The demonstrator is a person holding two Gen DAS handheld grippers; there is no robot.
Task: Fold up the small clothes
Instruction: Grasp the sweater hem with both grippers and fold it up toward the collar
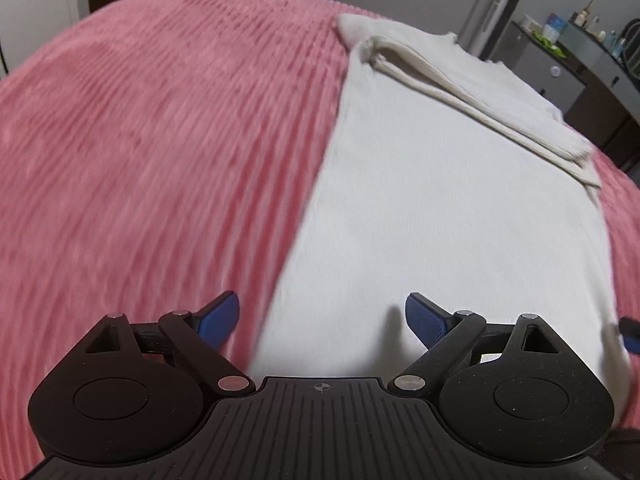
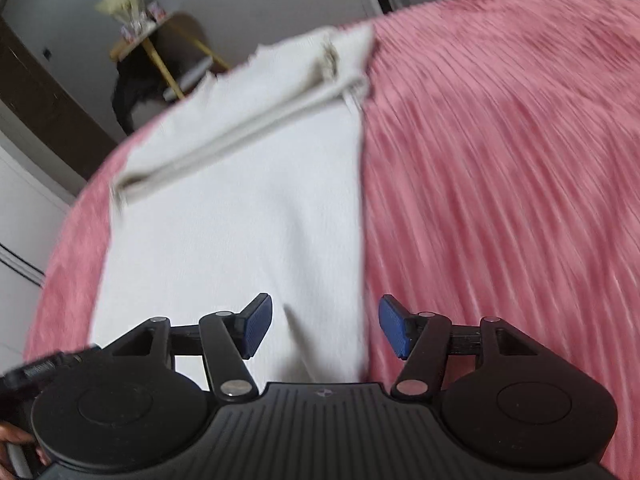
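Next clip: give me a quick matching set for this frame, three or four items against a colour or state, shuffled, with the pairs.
Items:
1. blanket
2. garment
3. left hand-held gripper
4. sleeve

Descriptions:
A. white, spread flat
B. open, holding nothing
C. pink, ribbed
D. folded across the white cloth

Pairs: 1-C, 2-A, 3-B, 4-D

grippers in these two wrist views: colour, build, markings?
Both match. The left gripper and right gripper are matte black plastic with blue textured finger pads, angled linkage arms on silver pivot pins, round discs either side, and a ribbed centre plate bearing a small crosshair mark. No cables visible. The garment is white.
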